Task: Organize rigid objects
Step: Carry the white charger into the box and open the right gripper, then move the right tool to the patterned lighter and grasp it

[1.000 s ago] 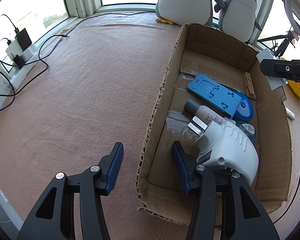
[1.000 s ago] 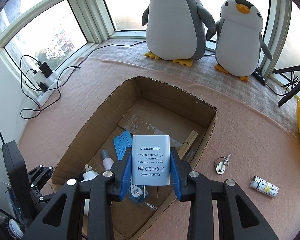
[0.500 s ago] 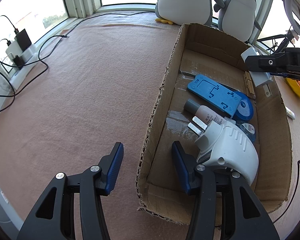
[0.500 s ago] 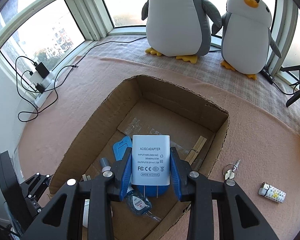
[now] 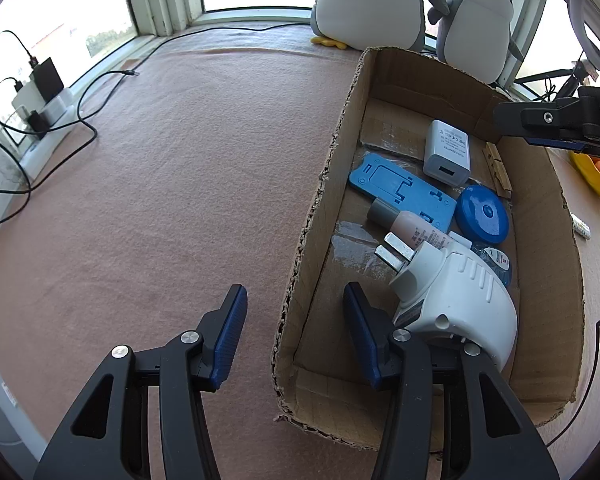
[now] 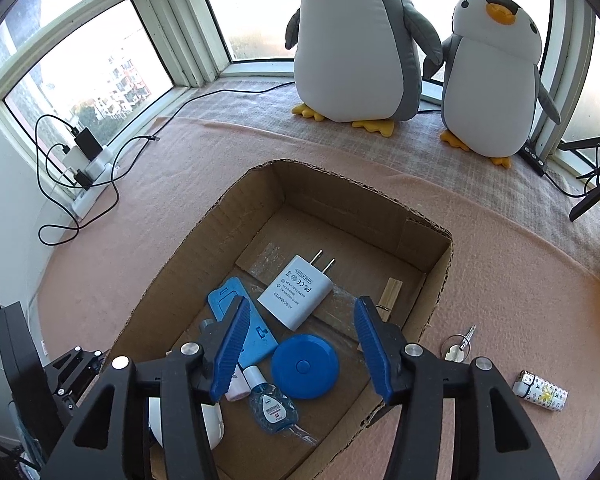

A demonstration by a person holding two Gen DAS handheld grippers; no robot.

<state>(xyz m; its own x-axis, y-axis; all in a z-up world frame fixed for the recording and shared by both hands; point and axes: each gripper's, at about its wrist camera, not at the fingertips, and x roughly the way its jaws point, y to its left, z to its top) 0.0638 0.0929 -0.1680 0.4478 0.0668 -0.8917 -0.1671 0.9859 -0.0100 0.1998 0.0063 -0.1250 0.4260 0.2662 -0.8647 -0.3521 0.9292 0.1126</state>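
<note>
1. My right gripper (image 6: pixel 300 344) is spread wide with nothing between its blue ribbed pads, hovering over the cardboard box (image 6: pixel 204 236). My left gripper (image 5: pixel 292 336) is spread too, straddling the box's torn left wall, 1 finger outside on the cloth and 1 inside.
2. The white adapter (image 6: pixel 298 298) lies flat on the box floor at about 12 o'clock from my right gripper, prongs pointing away toward the 2 plush penguins (image 6: pixel 356 40). It overlaps an edge of the blue phone stand (image 6: pixel 240 320).
3. I judge the adapter light, stiff and smooth: hard glossy plastic that could slip, so the broad flat sides are the place to pinch it, not the prongs.
4. Still out on the pink felt cloth (image 6: pixel 500 280) at 3 o'clock of my right gripper: a small key ring (image 6: pixel 456 348) and a patterned lighter (image 6: pixel 542 392). The keys look thin, hard metal lying flat, awkward to get under; the lighter is a short rounded bar, best taken across its narrow width.
5. Also in the box: a round blue disc (image 6: pixel 304 366), a clear blue bottle (image 6: pixel 272 406), a wooden clothespin (image 6: pixel 390 294) and a bulky white plug (image 5: pixel 456 296).
</note>
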